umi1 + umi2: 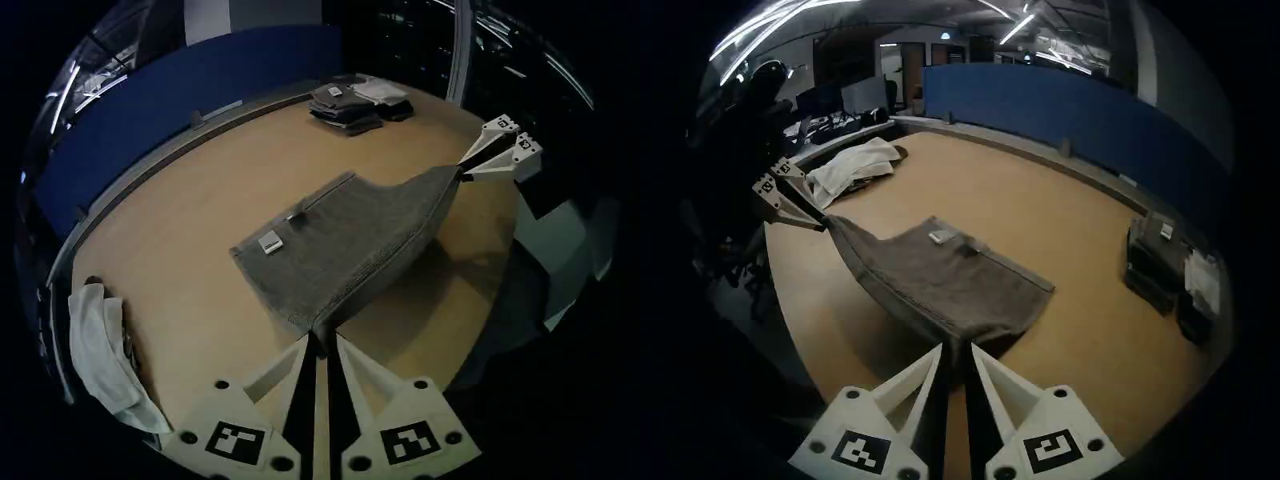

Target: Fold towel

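Towel (352,240) on wooden desk (192,240), blue partition (200,88)

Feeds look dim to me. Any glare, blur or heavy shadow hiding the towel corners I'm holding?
Left gripper view: dim but sharp; the lifted grey towel throws a soft shadow on the table, and its corner in the left gripper is clear. Right gripper view: ceiling lights streak overhead, no glare on the towel; fisheye bends the table edge; the corner in the right gripper is shadowed yet visible.

light wooden bench (184,240) | stack of folded dark grey and white cloths (356,108): far bench edge, beside blue fabric partition (200,80) | crumpled white cloth (100,352): bench edge, well apart from stack
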Demonstrator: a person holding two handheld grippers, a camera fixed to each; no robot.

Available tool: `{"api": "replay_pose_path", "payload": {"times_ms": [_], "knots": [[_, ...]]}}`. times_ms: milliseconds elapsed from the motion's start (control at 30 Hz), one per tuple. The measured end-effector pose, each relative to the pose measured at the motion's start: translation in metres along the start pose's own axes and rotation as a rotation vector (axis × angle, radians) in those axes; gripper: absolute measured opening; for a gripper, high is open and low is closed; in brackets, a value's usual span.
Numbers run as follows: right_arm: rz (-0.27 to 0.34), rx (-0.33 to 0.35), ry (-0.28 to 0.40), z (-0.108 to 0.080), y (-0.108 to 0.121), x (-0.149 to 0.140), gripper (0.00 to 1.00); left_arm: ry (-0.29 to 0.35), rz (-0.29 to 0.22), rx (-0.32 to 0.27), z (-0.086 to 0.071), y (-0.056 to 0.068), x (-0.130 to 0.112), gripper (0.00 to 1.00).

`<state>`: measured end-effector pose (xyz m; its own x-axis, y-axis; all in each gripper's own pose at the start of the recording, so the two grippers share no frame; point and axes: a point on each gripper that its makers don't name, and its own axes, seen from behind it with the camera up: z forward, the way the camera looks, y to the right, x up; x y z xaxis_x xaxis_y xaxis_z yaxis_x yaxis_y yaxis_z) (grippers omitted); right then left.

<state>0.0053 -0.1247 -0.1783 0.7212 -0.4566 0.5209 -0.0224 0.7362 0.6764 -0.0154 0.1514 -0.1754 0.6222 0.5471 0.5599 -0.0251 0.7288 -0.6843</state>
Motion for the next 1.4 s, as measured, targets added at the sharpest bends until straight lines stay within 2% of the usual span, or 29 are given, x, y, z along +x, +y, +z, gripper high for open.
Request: {"api": "replay_pose_path", "payload": {"times_ms": [300,600,967,1400], "knots": [[0.001,-0.002,0.003,0.002,0.005,0.006,0.11,0.006,-0.009,0.002,0.002,-0.006,0.006,0.08],[-0.007,-0.01,-0.011,0.013,0.018,0.012,0.11,0.007,-0.01,0.008,0.014,-0.019,0.019,0.08],[-0.004,-0.031,-0.026,0.04,0.045,0.023,0.11,0.003,-0.048,0.019,0.039,-0.041,0.038,0.08],[-0.001,-0.054,-0.046,0.08,0.078,0.034,0.11,-0.01,-0.081,0.052,0.075,-0.069,0.053,0.08]]}}
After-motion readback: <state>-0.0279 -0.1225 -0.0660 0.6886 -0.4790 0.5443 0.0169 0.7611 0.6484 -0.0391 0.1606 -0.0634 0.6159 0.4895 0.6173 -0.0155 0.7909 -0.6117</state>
